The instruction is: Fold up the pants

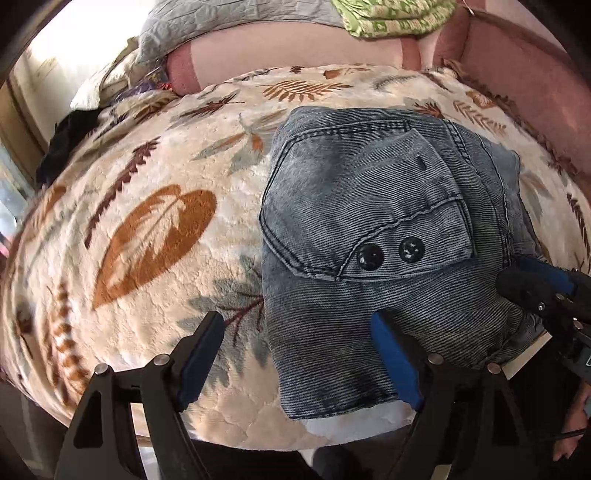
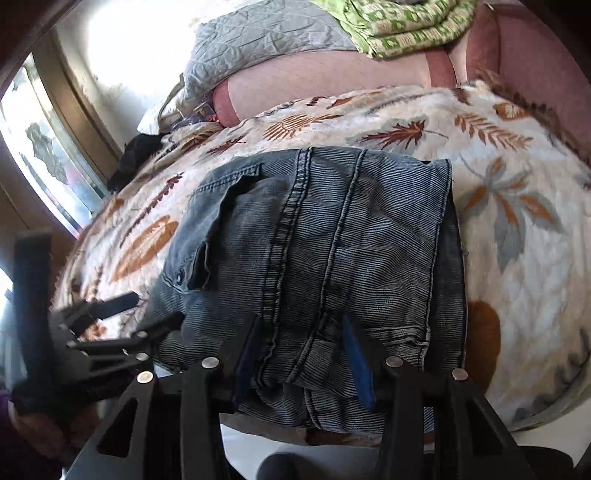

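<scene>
Folded blue-grey denim pants (image 1: 369, 206) lie on a cream blanket with a leaf print (image 1: 147, 229), a flap pocket with two black buttons (image 1: 369, 256) facing up. My left gripper (image 1: 297, 317) is open and straddles the pants' near left edge, one finger over the blanket and the other over the denim. In the right wrist view the pants (image 2: 332, 229) show their seams. My right gripper (image 2: 303, 319) stands open at their near edge, with a bunched hem between the fingers, unpinched. Each gripper also appears in the other's view: the right gripper (image 1: 513, 271) and the left gripper (image 2: 155, 308).
A pink padded backrest (image 1: 295, 48) runs behind the blanket, with a grey quilt (image 2: 258, 40) and a green patterned cloth (image 2: 399, 26) on top. A dark garment (image 1: 70, 140) lies at the far left by a bright window (image 2: 48, 158). The blanket's near edge (image 1: 240, 432) drops off just below the grippers.
</scene>
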`<state>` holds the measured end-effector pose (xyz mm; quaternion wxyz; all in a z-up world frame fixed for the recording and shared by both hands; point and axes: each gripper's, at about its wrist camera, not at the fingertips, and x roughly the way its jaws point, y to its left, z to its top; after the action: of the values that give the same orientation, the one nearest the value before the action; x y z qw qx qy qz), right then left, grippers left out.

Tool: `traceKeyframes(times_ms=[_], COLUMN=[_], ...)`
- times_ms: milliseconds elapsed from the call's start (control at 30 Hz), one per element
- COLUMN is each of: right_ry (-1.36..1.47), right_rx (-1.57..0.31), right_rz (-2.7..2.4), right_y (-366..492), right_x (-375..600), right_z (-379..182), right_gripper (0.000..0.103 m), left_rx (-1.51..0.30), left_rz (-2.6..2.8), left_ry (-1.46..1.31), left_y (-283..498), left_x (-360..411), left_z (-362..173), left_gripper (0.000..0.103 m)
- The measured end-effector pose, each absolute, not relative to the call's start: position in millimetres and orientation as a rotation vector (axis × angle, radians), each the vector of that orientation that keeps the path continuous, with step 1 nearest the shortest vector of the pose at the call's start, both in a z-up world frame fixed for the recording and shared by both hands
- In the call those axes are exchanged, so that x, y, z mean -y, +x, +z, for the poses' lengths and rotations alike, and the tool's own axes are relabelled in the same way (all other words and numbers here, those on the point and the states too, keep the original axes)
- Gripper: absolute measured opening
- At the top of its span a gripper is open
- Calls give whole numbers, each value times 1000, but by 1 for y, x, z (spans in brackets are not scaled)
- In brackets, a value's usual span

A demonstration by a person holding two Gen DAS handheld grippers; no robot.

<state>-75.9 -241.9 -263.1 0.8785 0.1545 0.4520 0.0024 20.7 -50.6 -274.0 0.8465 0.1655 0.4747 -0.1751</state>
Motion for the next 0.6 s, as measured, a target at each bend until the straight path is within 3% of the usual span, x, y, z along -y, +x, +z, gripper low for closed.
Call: traceKeyframes(times_ms=[300, 600], right_ry=[466, 522], right_rx=[-886, -709], right_rz=[51, -13], right_y=[-86, -105], right_x=[261, 280], right_z=[-263, -238], right_gripper=[49, 49], left_rx=[-930, -815], left_rz=[-326, -334], left_ry=[368, 353], left_y=[3, -13], left_x=[48, 51], left_z=[-250, -211], left_gripper=[83, 83])
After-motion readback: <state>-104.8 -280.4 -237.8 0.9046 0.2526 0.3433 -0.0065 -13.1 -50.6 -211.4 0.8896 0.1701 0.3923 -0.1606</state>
